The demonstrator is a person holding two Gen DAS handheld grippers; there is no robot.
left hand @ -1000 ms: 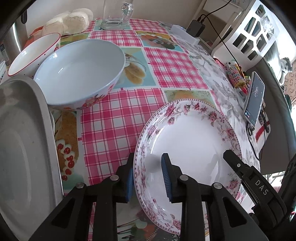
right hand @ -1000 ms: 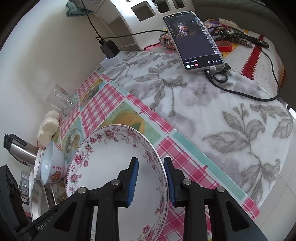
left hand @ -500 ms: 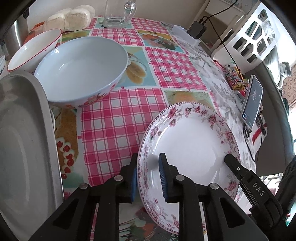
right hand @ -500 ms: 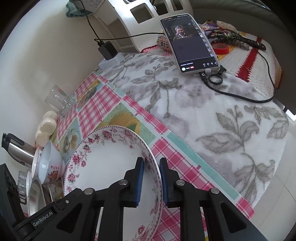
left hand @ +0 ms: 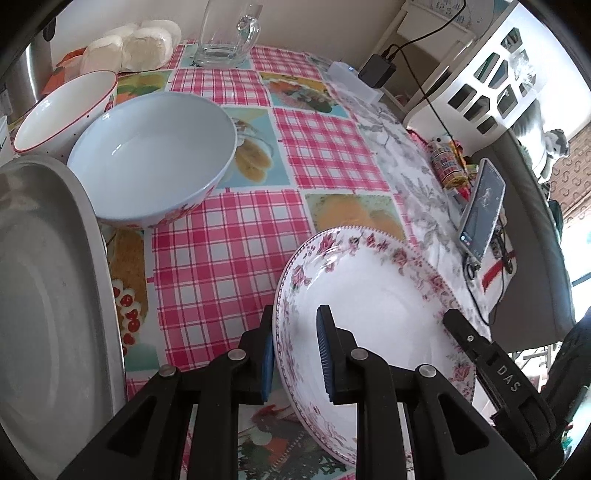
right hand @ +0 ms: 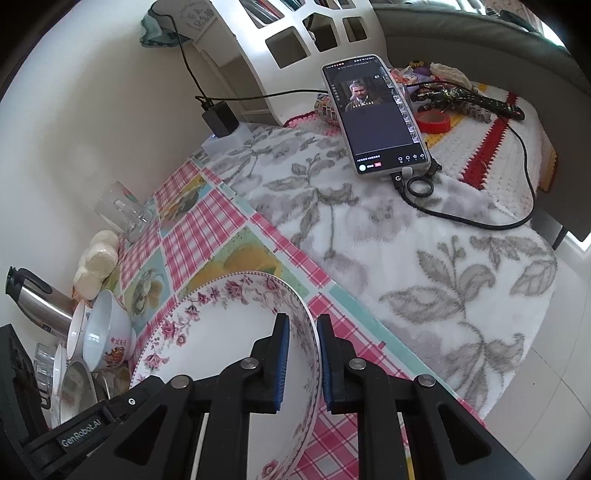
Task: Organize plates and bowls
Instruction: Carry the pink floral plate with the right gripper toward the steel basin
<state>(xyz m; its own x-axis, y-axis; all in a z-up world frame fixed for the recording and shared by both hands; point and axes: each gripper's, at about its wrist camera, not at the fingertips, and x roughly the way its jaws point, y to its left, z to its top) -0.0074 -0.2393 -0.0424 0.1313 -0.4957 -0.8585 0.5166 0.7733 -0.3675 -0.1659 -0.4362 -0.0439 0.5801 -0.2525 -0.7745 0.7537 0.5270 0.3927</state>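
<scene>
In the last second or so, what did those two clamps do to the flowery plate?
Both closed on the floral plate. The left gripper and the right gripper, which stood wide astride opposite parts of its rim, have just been closing and now pinch it, one pad inside, one outside. The blue bowl, the red-rimmed bowl and the phone stayed put.

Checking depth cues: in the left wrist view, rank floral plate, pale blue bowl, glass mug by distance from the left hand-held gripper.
1. floral plate: rim clamped in the left hand-held gripper.
2. pale blue bowl: mid-table, upper left.
3. glass mug: far edge, by the wall.
</scene>
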